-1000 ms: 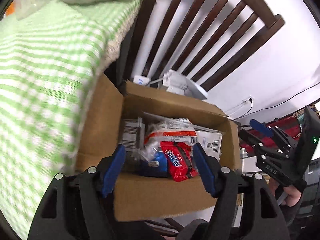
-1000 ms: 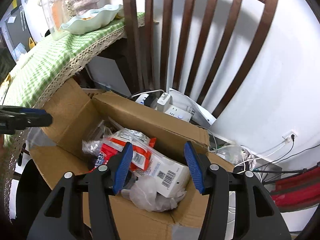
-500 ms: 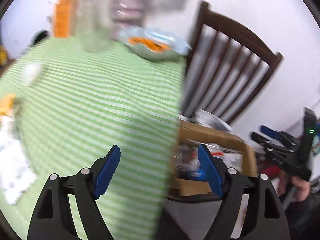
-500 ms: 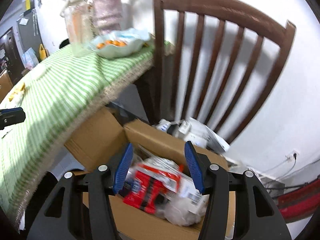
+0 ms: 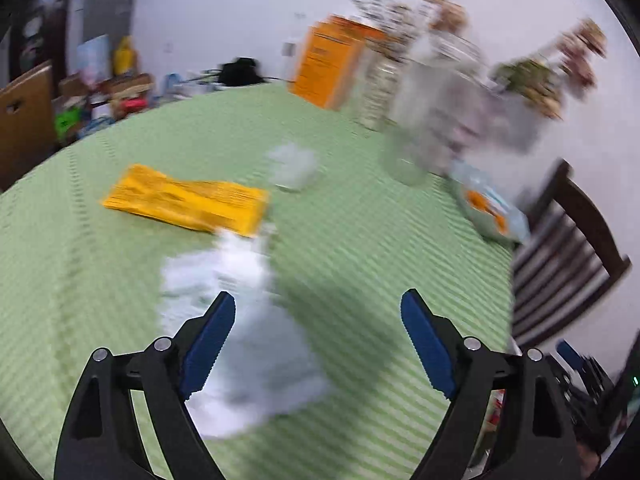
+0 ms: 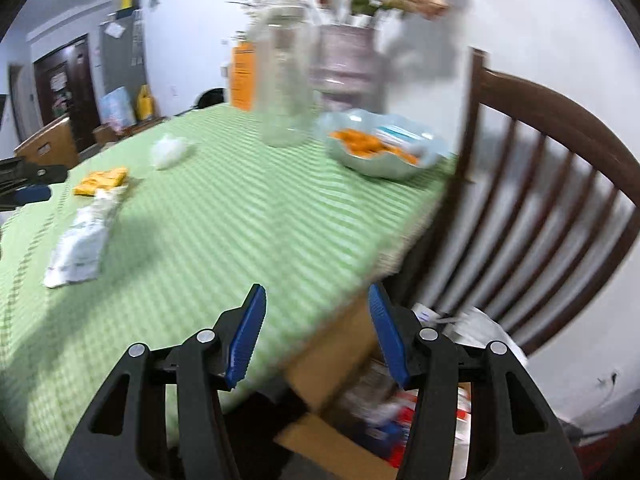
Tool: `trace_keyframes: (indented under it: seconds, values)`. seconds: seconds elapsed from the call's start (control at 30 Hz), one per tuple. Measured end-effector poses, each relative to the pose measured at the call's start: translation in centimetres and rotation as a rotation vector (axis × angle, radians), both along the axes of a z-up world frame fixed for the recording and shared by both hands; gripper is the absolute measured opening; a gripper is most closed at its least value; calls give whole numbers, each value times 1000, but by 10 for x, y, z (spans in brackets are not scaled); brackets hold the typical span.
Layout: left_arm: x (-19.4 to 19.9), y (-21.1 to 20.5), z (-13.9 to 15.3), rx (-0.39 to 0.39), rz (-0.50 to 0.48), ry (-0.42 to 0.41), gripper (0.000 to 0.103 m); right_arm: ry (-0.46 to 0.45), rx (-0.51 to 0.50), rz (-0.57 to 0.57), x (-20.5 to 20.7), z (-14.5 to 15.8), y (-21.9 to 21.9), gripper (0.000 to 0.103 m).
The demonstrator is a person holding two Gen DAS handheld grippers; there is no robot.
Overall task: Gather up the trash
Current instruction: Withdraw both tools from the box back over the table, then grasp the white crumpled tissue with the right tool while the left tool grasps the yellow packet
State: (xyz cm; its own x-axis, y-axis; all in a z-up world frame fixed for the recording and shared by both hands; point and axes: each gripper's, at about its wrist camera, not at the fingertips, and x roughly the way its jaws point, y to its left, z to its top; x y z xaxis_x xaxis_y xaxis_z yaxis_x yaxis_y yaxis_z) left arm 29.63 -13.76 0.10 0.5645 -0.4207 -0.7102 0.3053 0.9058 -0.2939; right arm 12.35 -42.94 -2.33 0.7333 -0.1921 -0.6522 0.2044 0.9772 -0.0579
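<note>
Left wrist view, trash: a crumpled white plastic wrapper (image 5: 244, 332) lies on the green checked tablecloth (image 5: 360, 248) just ahead of the left gripper (image 5: 318, 344), nearer its left pad; a flat yellow packet (image 5: 184, 200) lies beyond it, touching the wrapper's far end; a small crumpled clear bag (image 5: 292, 166) sits farther off
Left wrist view, writing: dark print on the yellow packet and on the upright orange carton (image 5: 328, 66) is too blurred to read
Left wrist view, gripper: jaws wide and opening; nothing between the blue pads; no contact with the wrapper can be told
Right wrist view, trash: the right gripper (image 6: 316, 334) hangs over the table edge; the white wrapper (image 6: 80, 246), yellow packet (image 6: 100, 180) and clear bag (image 6: 170, 152) lie well to its left; a brown cardboard box (image 6: 332, 364) of wrappers sits below, beside the dark wooden chair (image 6: 552, 184)
Right wrist view, writing: none legible
Right wrist view, gripper: jaws partly apart, empty; the left gripper's tips (image 6: 24, 184) show at the left edge
</note>
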Motion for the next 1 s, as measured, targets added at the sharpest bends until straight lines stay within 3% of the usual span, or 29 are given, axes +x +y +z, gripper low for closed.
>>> trace_keyframes:
  seconds: [0.13, 0.33, 0.57, 0.7, 0.73, 0.83, 1.0]
  values:
    - [36, 68, -7, -62, 118, 33, 85, 7, 14, 70, 27, -1, 47, 52]
    - [69, 159, -25, -61, 350, 77, 85, 40, 52, 209, 87, -6, 121, 52]
    - [75, 203, -32, -109, 413, 101, 85, 108, 12, 384, 169, -19, 222, 52]
    - [76, 208, -36, -114, 411, 117, 85, 171, -71, 366, 221, -40, 250, 52]
    - [75, 211, -38, -116, 407, 118, 85, 200, -50, 360, 230, -46, 249, 50]
    - [74, 207, -38, -100, 399, 110, 85, 242, 40, 338, 245, -58, 237, 11]
    - [77, 185, -39, -69, 379, 107, 85, 176, 27, 320, 218, -43, 218, 6]
